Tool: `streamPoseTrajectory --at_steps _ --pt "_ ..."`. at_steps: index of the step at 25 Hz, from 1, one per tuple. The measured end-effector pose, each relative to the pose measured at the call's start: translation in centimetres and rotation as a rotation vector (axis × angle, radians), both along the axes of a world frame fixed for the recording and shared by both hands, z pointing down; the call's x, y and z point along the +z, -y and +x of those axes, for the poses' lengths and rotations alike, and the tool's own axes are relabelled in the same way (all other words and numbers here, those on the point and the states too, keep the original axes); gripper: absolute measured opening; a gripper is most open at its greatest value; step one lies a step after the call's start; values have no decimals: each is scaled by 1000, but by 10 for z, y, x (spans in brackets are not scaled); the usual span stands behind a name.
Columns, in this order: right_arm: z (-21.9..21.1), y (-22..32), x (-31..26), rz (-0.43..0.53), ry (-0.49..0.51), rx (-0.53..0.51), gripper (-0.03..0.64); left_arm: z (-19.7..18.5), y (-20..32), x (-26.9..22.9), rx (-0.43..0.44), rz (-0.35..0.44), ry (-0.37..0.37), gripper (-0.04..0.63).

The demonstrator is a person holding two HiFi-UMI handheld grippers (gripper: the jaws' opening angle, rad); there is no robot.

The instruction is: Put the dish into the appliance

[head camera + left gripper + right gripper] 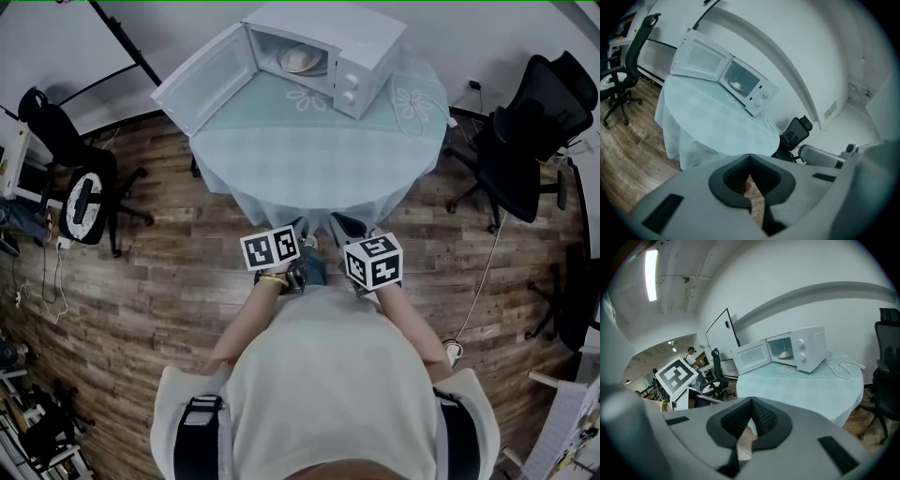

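A pale round dish [302, 59] sits inside the white microwave oven [361, 47] (door swung open), half hidden by its frame. The left gripper [749, 159] and right gripper [751, 401] have their jaws together, holding nothing.

Between my left claw [300, 228], my right claw [341, 223] and the microwave [366, 52], the tabletop [309, 159] offers a free, straight run to the open cavity. The door [202, 80] stands swung out leftward past the tabletop's edge, barring approach from that side. A dish [302, 59] occupies the cavity floor. A cable [412, 105] loops just right of the microwave. A black chair [525, 131] crowds the right flank; a second chair [80, 187] stands at the left.
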State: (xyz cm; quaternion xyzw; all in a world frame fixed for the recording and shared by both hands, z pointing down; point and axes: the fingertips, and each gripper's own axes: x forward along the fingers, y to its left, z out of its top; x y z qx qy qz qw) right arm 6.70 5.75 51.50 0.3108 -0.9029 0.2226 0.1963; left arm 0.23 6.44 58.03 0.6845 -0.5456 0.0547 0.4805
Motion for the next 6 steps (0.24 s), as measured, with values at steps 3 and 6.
streamPoseTrajectory --at_steps 3,6 --pt "1 -2 -1 4 1 0 6 2 -2 0 -5 -1 -9 9" --pt "3 -3 -2 6 1 1 6 3 -4 -1 -8 1 -13 9"
